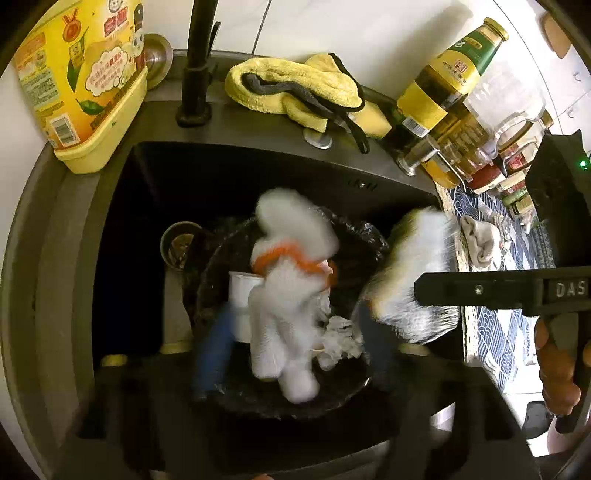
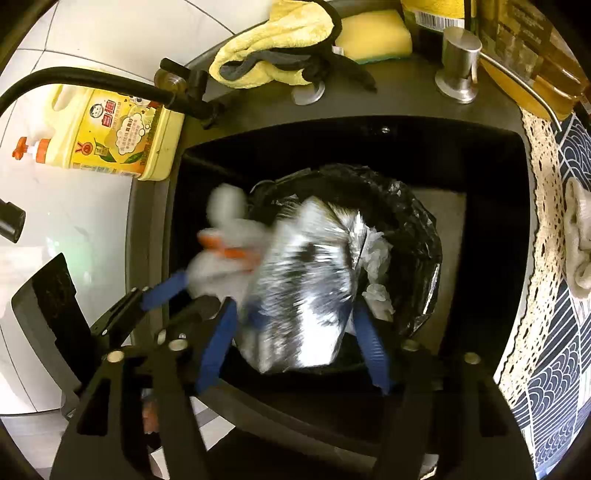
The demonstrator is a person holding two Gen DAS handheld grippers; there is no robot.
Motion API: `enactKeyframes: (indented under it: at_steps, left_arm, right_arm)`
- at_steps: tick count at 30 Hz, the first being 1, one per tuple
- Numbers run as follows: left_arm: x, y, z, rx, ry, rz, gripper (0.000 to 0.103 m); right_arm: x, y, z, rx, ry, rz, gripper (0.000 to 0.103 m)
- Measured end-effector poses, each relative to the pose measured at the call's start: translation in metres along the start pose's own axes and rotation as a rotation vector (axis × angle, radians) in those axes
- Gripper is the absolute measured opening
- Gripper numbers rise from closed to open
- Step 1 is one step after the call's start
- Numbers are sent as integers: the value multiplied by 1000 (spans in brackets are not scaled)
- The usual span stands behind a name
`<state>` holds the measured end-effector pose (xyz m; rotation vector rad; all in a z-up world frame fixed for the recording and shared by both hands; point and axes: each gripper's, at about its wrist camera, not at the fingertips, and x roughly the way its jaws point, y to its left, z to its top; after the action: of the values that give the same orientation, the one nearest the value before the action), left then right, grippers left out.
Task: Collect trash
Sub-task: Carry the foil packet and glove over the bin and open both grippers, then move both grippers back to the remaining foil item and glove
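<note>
The sink is black inside with a dark grey rim, and the bin liner in it is glossy black. A blurred white glove carries an orange band. The foil packet is silver, perhaps with a yellowish outer face, though motion smears it. Crumpled tissue is white. Both grippers have blue fingers on black bodies. The detergent jug is yellow with an orange pump, the cloth yellow edged in black, the sponge yellow over green. The mat shows navy and white wave scales with cream lace.
</note>
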<state>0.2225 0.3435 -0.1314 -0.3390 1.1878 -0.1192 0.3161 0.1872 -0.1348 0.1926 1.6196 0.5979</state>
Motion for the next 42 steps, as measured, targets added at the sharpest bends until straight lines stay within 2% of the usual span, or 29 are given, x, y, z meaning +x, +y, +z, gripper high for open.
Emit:
enactKeyframes:
  at_steps: [12,21,25,34,42]
  left_arm:
    - [-6,-5,-4,0,-9,10,75]
    - [-22,-17,-14,13,-42,3,75]
    - [-31,-26,-20,30,-54,-3,75]
    - [-41,-54,-31,70,-67,-22,75]
    - [-38,-89,-39,67,-78,-16,78]
  right_arm:
    - [-17,-6,-11,20,-37,26,68]
    - [-42,-12,-35,41,-102,40,68]
    - [-55,-21,-47,54,-127,21,68]
    - [-95,-73,-71,152,-186,-42,68]
    - [-150,-141,-83,243,-268,-76,74]
